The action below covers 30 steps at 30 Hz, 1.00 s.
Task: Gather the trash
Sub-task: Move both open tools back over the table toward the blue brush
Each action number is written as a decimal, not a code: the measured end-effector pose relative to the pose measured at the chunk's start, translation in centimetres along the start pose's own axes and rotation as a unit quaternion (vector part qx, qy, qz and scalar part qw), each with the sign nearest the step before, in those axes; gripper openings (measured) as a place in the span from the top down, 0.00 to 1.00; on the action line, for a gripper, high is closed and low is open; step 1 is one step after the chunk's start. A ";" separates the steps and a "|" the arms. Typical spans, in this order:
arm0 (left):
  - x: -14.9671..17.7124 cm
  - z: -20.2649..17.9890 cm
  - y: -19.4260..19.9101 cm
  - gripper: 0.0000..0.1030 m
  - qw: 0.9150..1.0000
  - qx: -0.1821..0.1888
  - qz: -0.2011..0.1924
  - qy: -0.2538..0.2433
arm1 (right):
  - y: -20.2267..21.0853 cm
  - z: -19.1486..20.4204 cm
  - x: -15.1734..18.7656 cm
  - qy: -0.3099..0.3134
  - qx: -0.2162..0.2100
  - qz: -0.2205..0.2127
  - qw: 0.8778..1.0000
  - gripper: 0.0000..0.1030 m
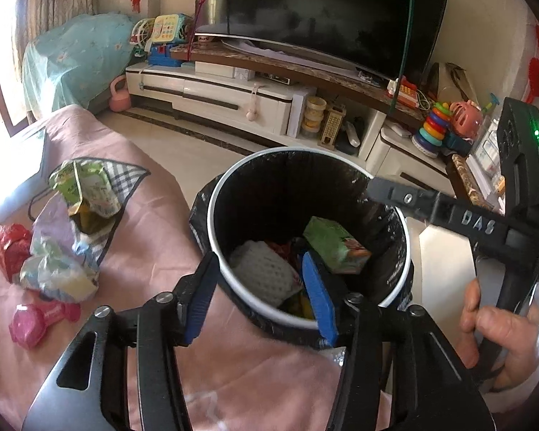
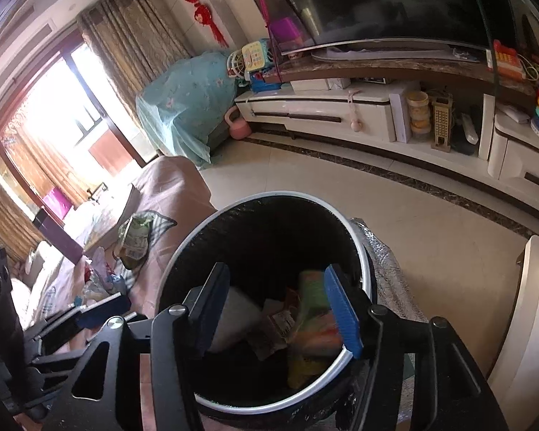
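Note:
A round trash bin (image 1: 215, 215) with a white rim and black liner stands beside the pink-covered sofa. Inside lie a green carton (image 1: 332, 246), a white knitted piece (image 1: 260, 273) and wrappers. My left gripper (image 1: 258, 291) is open and empty over the bin's near rim. My right gripper (image 2: 276, 309) is open and empty above the bin (image 2: 363, 262), over the trash inside; it also shows in the left wrist view (image 1: 377, 188) at the bin's right rim. On the sofa lie a green snack bag (image 1: 84, 188), crumpled wrappers (image 1: 54, 265), a red wrapper (image 1: 10, 248).
A pink toy dumbbell (image 1: 36, 319) lies on the pink sofa cover (image 1: 143, 215). A checked cloth (image 1: 125, 176) lies under the snack bag. A TV stand (image 1: 233, 97) with toys and a TV runs along the far wall across tiled floor (image 2: 413, 222).

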<state>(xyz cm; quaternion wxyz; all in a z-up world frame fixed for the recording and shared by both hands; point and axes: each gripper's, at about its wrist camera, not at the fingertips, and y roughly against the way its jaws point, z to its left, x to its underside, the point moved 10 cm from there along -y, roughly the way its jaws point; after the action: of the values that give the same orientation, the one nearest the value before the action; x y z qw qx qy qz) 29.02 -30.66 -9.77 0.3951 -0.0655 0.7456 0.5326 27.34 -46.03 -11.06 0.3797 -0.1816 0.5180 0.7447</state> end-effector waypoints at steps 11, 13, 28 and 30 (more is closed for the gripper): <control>3.9 3.4 5.0 0.36 0.998 -0.025 -0.032 0.037 | 2.7 4.4 2.8 0.014 -0.034 -0.018 0.999 0.07; 5.1 4.5 6.1 0.34 0.998 -0.031 -0.037 0.051 | 3.0 5.5 3.6 0.022 -0.041 -0.017 0.999 0.06; 12.2 13.5 12.0 0.31 0.986 -0.084 -0.049 0.138 | 2.0 14.8 10.5 0.088 -0.091 0.011 0.992 0.06; 12.9 14.4 12.4 0.31 0.984 -0.086 -0.049 0.149 | 1.9 15.8 10.9 0.097 -0.097 0.008 0.991 0.06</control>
<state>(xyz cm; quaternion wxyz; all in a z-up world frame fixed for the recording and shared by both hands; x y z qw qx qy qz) 21.32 -9.03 -10.84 0.2979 -0.2144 0.7433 0.5593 20.84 -27.89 -10.82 0.3023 -0.2851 0.4793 0.7730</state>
